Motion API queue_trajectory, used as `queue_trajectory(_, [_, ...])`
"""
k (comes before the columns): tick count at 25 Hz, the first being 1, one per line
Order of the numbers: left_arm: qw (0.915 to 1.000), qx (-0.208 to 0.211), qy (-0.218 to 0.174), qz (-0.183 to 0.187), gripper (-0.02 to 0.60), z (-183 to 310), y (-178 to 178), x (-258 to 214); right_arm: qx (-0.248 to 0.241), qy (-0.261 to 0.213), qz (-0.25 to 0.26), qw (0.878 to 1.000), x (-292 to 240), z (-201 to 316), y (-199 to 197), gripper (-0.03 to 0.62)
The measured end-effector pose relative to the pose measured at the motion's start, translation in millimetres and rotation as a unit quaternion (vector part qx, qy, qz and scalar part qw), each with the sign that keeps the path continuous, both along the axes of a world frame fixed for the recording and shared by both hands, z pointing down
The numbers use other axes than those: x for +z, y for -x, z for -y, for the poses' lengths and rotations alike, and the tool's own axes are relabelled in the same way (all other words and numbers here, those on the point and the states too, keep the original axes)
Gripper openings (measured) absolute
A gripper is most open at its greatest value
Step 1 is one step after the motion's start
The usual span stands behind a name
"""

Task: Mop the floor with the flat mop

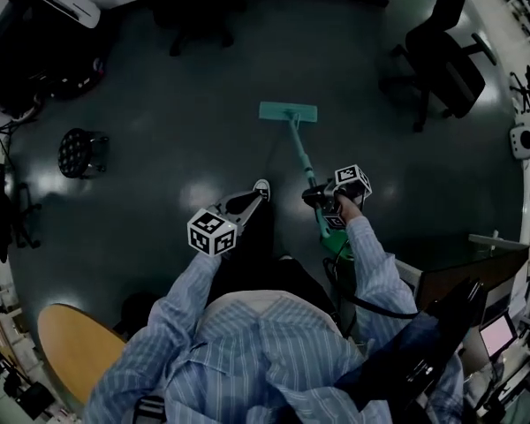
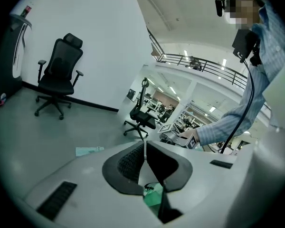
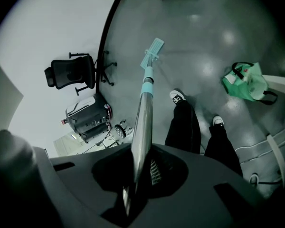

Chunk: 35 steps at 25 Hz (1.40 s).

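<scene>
The flat mop's teal head (image 1: 288, 111) lies flat on the dark floor ahead of me, and its handle (image 1: 302, 157) slants back toward my right hand. My right gripper (image 1: 319, 198) is shut on that handle. In the right gripper view the metal handle (image 3: 142, 113) runs out from between the jaws of the right gripper (image 3: 141, 167) to the mop head (image 3: 152, 52). My left gripper (image 1: 252, 200) hangs beside my leg, apart from the mop. Seen close up, the left gripper (image 2: 144, 151) is shut with nothing in it, and the mop head (image 2: 89, 150) shows small on the floor beyond.
Black office chairs stand at the far right (image 1: 442, 56) and far middle (image 1: 190, 7). A black stool (image 1: 78, 151) is on the left. A round wooden table (image 1: 75, 347) is near left. A desk with a laptop (image 1: 497, 332) is near right. A green bag (image 3: 244, 82) lies by my feet.
</scene>
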State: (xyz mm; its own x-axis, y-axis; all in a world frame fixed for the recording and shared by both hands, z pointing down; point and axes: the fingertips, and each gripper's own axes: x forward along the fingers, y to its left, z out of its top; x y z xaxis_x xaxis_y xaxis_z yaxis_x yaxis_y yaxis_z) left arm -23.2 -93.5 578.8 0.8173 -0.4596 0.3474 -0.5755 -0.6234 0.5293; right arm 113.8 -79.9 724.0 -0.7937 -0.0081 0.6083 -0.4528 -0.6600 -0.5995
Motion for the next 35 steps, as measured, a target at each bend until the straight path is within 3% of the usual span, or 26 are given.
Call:
queue_trajectory(7, [0.9993,-0.027,-0.025,-0.010,0.015,-101,-5,-20,-0.015,0.001,0.004,1.000,-5,-118,9,0.066])
queue_trajectory(11, [0.9993,-0.018,-0.034,-0.003,0.015,-167,-22,-25,-0.031,0.003,0.008,0.999,1,-189,1,0.067])
queue_trajectory(15, [0.9989,-0.007,-0.046,0.011,0.015,-209,-11,-35,-0.030,-0.002,0.006,1.000,-4,-236,9,0.067])
queue_trajectory(26, [0.9981,-0.010,-0.061,0.010,0.015,-258,37,-45,-0.025,0.007,0.007,1.000,-7,-322,42,0.067])
queue_trajectory(35, [0.9984,0.002,-0.055,-0.009,0.015,-258,94,-58,0.029,0.020,0.014,0.999,-33,-349,93,0.067])
